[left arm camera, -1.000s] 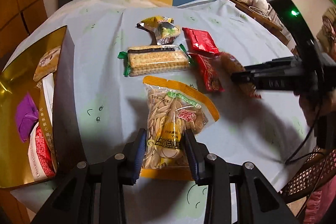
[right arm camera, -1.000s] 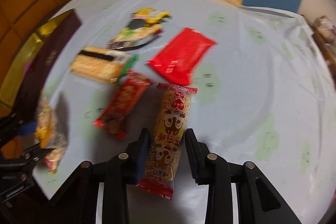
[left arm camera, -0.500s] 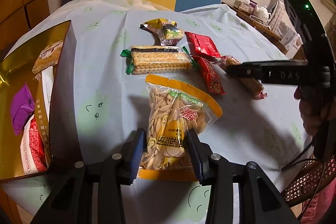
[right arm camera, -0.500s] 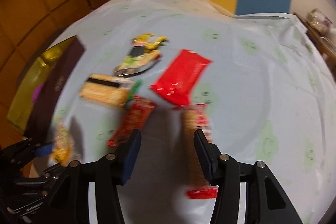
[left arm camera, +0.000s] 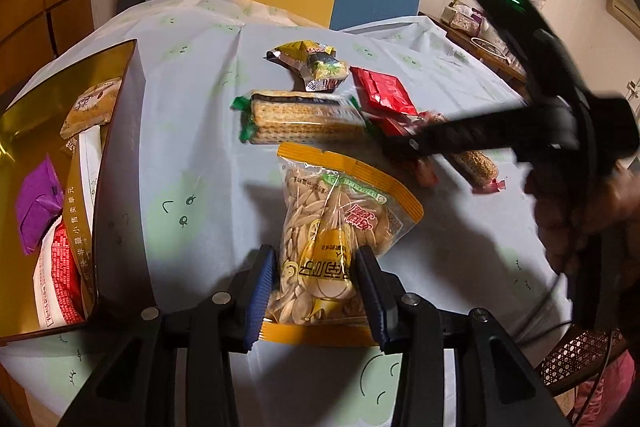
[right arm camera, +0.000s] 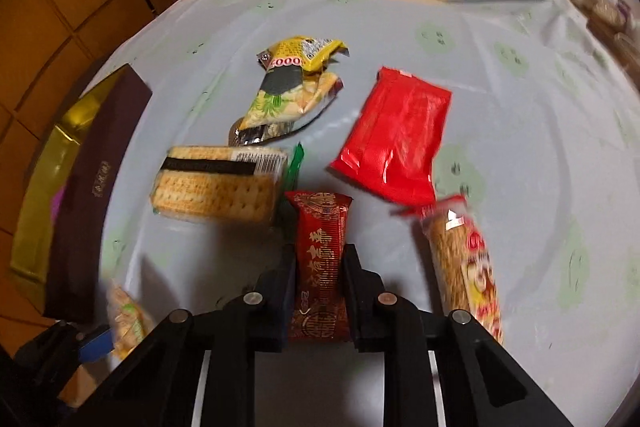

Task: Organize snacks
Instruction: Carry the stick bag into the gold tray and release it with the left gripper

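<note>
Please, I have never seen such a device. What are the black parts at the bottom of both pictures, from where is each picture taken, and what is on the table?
No robot: a person holds a hand-held gripper in each hand, each carrying a camera that looks along its two fingers. In the left view, the left gripper is closed on a seed bag. In the right view, the right gripper is closed around a dark red pack. On the table lie crackers, a red packet, a yellow packet and a snack bar. A gold box at the left holds more snacks.
</note>
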A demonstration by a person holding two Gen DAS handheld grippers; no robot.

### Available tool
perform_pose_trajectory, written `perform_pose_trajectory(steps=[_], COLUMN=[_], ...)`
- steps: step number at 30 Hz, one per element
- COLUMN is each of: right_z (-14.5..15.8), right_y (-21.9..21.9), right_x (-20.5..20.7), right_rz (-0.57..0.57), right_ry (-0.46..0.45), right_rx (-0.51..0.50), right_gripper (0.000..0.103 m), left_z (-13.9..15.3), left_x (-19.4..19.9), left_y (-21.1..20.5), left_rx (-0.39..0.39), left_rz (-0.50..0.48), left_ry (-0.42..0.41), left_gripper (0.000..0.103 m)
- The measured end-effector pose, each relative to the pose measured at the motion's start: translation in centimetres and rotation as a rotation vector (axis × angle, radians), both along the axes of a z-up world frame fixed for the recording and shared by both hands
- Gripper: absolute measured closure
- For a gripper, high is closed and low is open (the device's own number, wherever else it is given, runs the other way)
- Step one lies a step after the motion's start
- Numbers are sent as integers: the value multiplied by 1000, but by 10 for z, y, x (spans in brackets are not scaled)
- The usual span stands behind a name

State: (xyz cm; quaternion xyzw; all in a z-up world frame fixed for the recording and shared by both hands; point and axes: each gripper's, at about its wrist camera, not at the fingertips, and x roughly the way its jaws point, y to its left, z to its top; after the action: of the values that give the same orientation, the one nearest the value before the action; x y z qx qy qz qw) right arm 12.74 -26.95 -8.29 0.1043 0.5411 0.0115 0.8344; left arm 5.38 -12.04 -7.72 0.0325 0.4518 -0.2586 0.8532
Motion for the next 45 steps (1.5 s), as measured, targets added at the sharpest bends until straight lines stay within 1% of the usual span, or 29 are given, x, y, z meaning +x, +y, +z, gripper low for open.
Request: perform_pose_trajectory(steps=[1,3,4,8,14,18,21,23,24,25,26,29,31,33,35,38,42,45], right_z=[1,-1,0,0,-4,-2,-3,-3,-3,-1,-1,-1,-1,-1,-1,-1,-2,-2], right_y=[1,6,10,17,27,21,20,21,21,21,20,19,19,19,19,20,21,21], right_x=[-8,-26,-39,-65,-80,-92,-89,-91,-92,-95,-95,-96,-97,-97,-98,-99,-100,-100], right_rz=[10,47,74,114,96,96,94,95,93,91,87,78,74,71,68,69,72,70], right_ry=[0,12,4,-9,-53,-97,-105,-113,-116,-118,-120,-127,-131,-133,-138,-141,-145,-146], right_rx=[-3,-42,-58,-91,-134,-142,-142,-145,-143,-140,-137,-130,-128,-127,-128,-136,-142,-143], right_gripper=[81,81,80,80,80,80,80,80,80,80,80,80,80,80,80,80,80,80], left_z=[0,0,0,1,6,22,55,78,88,93,98,100,96,89,82,68,53,43], left_x=[0,-1,-1,-2,-3,-5,-7,-3,3,8,18,45,65,87,106,135,172,193], left_y=[0,0,-1,-4,-4,5,23,43,58,68,84,123,146,168,182,196,202,195], left_rx=[-1,0,2,23,26,-21,-111,-171,-196,-208,-224,-244,-208,-205,-192,-158,-122,-94], left_rz=[0,0,-1,-16,-28,-35,-28,12,53,85,139,267,352,416,463,521,566,549], left_ry=[-2,-10,-13,-33,-26,-20,-53,-77,-84,-79,-64,-14,14,51,84,112,136,146], left_gripper=[60,60,60,60,64,65,65,65,65,65,65,65,65,65,65,65,65,65])
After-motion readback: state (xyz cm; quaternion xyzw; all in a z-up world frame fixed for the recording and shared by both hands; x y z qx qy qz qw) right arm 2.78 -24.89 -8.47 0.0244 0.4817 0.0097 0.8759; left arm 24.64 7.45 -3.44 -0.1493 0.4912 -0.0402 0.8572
